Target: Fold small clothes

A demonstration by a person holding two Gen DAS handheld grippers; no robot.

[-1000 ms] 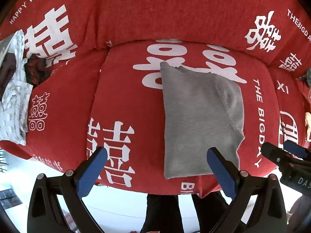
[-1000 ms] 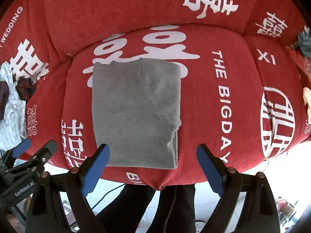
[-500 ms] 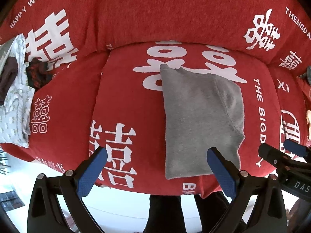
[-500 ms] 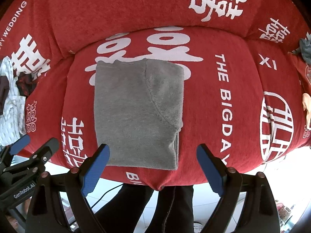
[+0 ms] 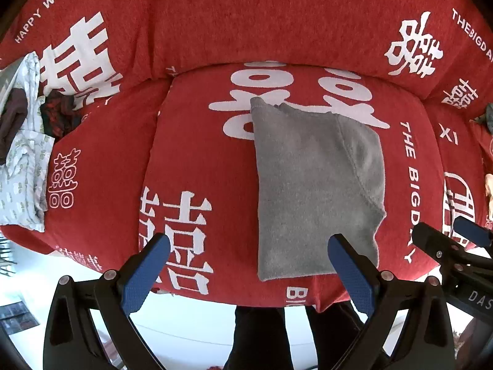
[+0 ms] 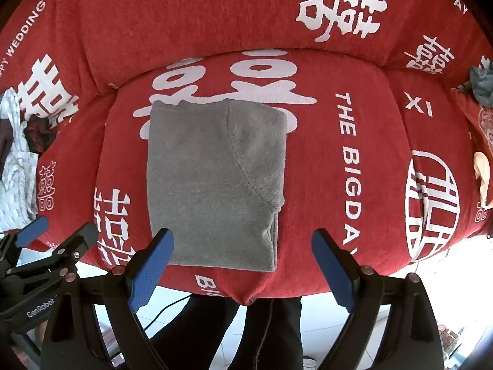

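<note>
Plain grey garment [image 6: 212, 185] on my red sofa cover [image 6: 215, 24] with white lettering; my fingers [image 5: 144, 274] wear blue pads

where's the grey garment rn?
The folded grey garment lies flat on the middle seat cushion of the red sofa, near its front edge, just ahead of both open grippers; neither touches it.

Red printed sofa cover [image 5: 197, 160], white tiled floor [image 6: 400, 308]
</note>
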